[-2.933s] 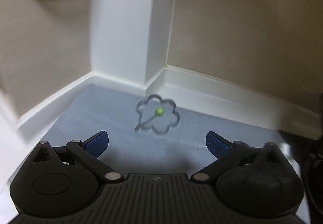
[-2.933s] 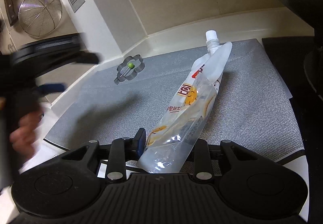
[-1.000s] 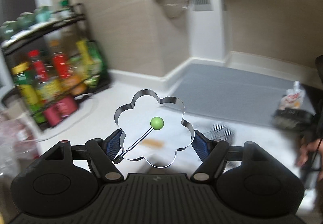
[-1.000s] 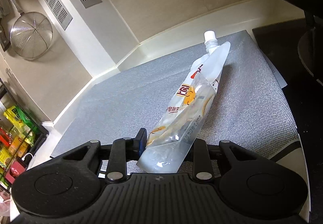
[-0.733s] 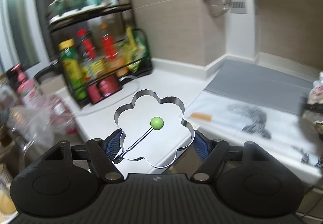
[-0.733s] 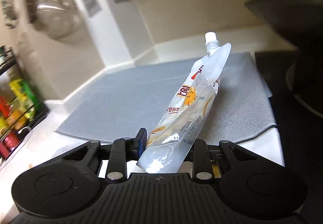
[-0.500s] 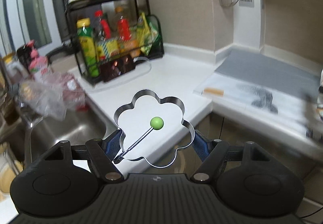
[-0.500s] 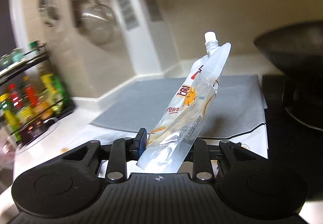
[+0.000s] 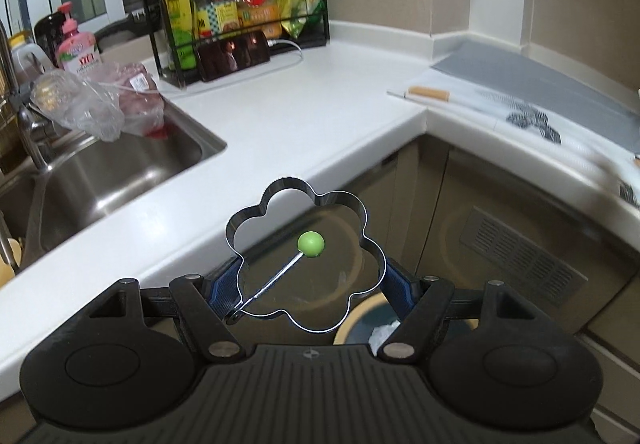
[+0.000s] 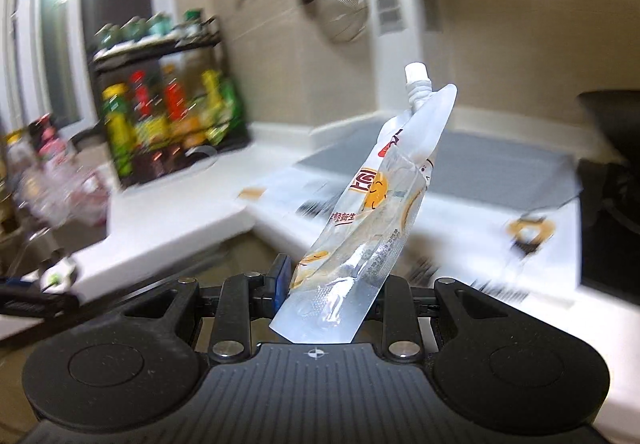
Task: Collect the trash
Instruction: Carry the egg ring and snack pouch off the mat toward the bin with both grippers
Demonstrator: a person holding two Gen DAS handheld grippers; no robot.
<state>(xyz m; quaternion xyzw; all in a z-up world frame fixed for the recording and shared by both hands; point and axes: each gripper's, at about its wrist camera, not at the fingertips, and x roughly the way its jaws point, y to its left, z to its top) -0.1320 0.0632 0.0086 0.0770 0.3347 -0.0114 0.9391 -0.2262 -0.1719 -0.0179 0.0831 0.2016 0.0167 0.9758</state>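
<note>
My left gripper (image 9: 306, 286) is shut on a flower-shaped metal egg ring (image 9: 280, 204) with a green knob on a thin wire handle; its blue pads press the ring's sides. The ring hangs in the air in front of the counter edge, over the cabinet corner. Below it, partly hidden behind the gripper, shows a round bin (image 9: 360, 326) with white crumpled stuff inside. My right gripper (image 10: 328, 294) is shut on the bottom of a clear spouted drink pouch (image 10: 380, 196) that sticks up and tilts right, white cap on top.
A white L-shaped counter (image 9: 304, 100) carries a steel sink (image 9: 120, 168) at left, a clear plastic bag (image 9: 92, 104), a black rack of bottles (image 9: 236, 12), a cigarette (image 9: 430, 93) and a grey mat (image 9: 532, 80). Brown cabinet doors (image 9: 520, 228) stand below. A dark stove (image 10: 612, 204) lies at right.
Both grippers swung away from the grey mat toward the sink side, each keeping its grip. The left one sank in front of the counter edge; the pouch was lifted off the mat.
</note>
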